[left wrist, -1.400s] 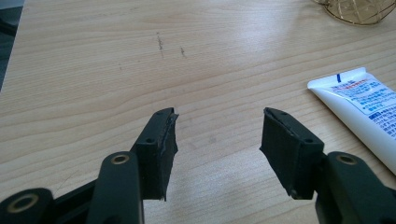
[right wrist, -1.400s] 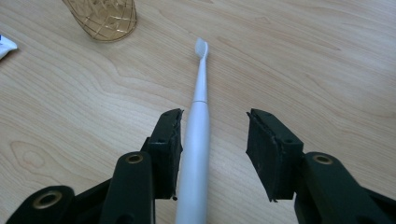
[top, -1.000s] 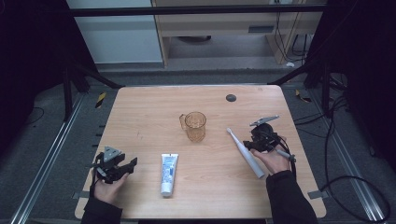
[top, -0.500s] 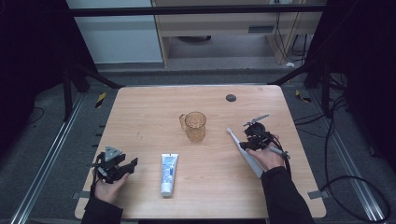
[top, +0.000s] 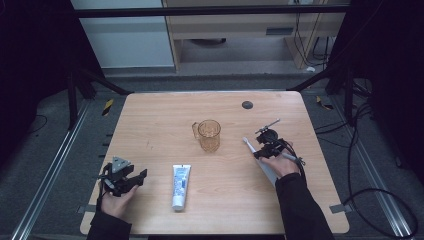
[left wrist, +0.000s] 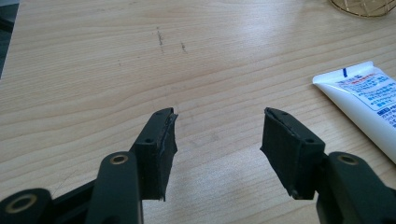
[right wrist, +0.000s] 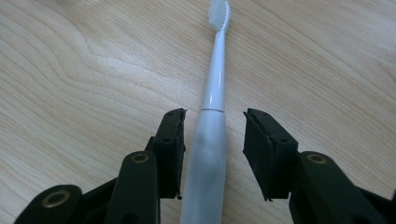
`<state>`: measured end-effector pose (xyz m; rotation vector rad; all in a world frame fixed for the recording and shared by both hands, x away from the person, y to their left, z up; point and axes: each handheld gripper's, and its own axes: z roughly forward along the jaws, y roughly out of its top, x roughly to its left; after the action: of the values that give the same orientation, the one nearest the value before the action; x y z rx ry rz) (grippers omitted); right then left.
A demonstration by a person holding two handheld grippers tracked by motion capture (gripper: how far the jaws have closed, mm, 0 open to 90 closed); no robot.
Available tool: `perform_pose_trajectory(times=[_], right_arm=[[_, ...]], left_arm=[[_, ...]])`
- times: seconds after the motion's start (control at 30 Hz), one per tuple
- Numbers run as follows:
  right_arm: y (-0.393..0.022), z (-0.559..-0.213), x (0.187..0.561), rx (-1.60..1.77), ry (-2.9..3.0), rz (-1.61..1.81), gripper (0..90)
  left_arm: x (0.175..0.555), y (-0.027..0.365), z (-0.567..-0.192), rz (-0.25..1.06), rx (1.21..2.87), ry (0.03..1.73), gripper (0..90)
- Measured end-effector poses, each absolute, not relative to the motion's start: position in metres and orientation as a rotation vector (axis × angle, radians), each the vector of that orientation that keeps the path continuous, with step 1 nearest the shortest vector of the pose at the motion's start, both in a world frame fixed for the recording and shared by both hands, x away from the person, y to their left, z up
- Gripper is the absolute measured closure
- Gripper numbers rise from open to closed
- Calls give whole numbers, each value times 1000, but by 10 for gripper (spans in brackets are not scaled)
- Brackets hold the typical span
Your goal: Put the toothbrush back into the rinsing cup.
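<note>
Toothbrush (right wrist: pixel 208 140): I've brought the right gripper (right wrist: pixel 212 154) down astride its handle, jaws apart, no grip yet
Left gripper (left wrist: pixel 217 154): spread wide, empty

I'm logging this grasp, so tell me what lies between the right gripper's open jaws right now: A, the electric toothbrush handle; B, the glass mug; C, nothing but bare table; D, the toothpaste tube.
A: in the right gripper view the toothbrush handle lies on the table between the right gripper's open jaws.
</note>
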<state>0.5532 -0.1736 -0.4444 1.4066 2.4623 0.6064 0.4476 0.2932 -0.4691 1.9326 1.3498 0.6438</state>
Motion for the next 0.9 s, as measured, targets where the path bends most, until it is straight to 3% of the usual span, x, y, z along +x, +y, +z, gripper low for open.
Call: perform_pose_trajectory(times=[0.9], right_arm=[[-174,-465,562,1457,2571,476,580]], left_arm=[[448,293,-470,639,1935,1353,438]])
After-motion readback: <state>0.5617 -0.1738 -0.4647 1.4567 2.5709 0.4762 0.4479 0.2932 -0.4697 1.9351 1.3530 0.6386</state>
